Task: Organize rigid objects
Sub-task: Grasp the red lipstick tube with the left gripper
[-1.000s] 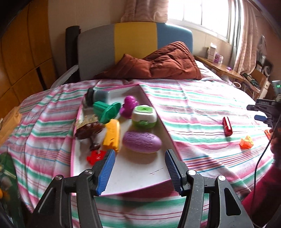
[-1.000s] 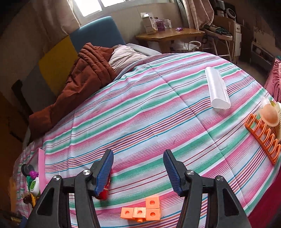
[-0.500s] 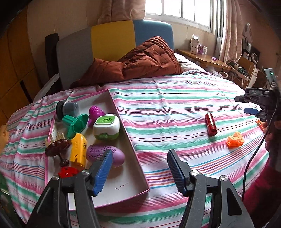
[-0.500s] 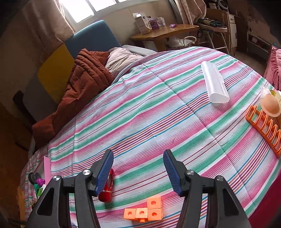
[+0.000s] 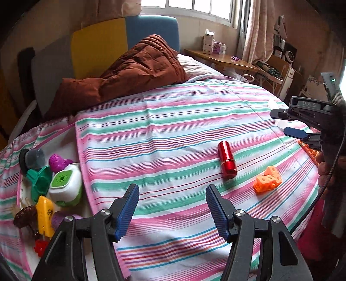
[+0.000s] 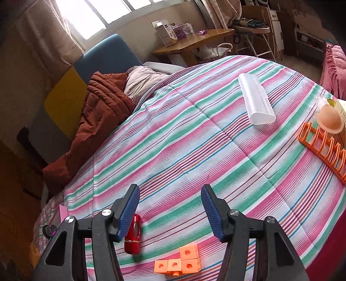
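Both tongs (image 5: 172, 207) now off tray (image 5: 85, 173).

Window (image 6: 86, 17) daylight (blown out), fisheye-warped edges.

This is a bedroom in a home. A bed (image 5: 173, 134) fills the middle of both views, spread with a striped sheet in pink, green and white. At its far end, toward 12 o'clock, stands a padded headboard (image 5: 121, 41) in grey, yellow and blue panels, with a rumpled brown quilt (image 5: 134, 71) and a pale pillow (image 6: 142, 80) lying against it. Behind, a window (image 5: 190, 6) lets in daylight between patterned curtains (image 5: 255, 30). At 1 o'clock beside the bed a wooden table (image 6: 194, 41) carries small boxes. Further right, toward 2 o'clock, a cluttered stand and household odds and ends crowd the wall
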`<state>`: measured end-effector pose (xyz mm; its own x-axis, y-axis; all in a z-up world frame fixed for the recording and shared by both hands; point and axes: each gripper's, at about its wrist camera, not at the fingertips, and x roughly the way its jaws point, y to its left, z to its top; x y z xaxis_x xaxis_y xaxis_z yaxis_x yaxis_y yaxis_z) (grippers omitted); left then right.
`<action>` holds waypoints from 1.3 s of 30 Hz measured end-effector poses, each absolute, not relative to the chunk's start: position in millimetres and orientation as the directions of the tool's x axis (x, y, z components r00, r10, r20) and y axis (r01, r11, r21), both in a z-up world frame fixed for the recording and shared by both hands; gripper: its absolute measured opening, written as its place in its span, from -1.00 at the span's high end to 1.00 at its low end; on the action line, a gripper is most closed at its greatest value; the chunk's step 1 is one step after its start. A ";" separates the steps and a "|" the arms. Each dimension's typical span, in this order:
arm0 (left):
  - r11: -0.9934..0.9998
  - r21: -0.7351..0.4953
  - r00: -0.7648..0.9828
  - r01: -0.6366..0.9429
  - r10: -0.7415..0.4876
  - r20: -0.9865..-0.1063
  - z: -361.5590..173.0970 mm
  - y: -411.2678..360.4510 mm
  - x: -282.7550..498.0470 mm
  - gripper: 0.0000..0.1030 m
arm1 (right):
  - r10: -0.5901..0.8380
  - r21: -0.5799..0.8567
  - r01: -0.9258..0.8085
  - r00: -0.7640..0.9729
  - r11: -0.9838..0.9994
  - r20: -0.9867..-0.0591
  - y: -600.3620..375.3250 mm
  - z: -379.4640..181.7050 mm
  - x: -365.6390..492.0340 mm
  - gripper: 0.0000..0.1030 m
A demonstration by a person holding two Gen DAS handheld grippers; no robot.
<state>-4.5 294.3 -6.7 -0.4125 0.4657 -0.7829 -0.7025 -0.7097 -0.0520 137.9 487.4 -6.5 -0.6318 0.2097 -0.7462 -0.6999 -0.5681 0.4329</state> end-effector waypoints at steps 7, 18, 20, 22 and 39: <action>-0.654 -0.095 -0.326 -0.750 0.491 -0.808 -18.9 350.0 -11.4 -0.20 | 0.191 0.455 -0.694 -0.641 -0.558 -0.743 488.5 -8.5 139.2 -0.16; -0.621 -0.086 -0.255 -0.779 0.438 -0.862 -56.8 421.4 -29.3 0.07 | 0.154 0.475 -0.680 -0.647 -0.558 -0.746 489.4 -12.3 135.3 -0.16; -0.630 -0.065 -0.278 -0.774 0.429 -0.859 -64.7 420.1 -30.1 0.48 | 0.150 0.478 -0.680 -0.648 -0.555 -0.747 490.1 -13.2 135.2 -0.16; -0.620 -0.053 -0.294 -0.783 0.443 -0.847 -64.9 411.5 -26.4 0.49 | 0.147 0.482 -0.681 -0.648 -0.551 -0.747 490.9 -14.0 135.4 -0.16; -0.702 -0.053 -0.405 -0.710 0.468 -0.785 -64.7 281.5 23.5 0.49 | 0.004 0.383 -0.690 -0.488 -0.615 -0.873 471.5 -46.1 110.1 -0.16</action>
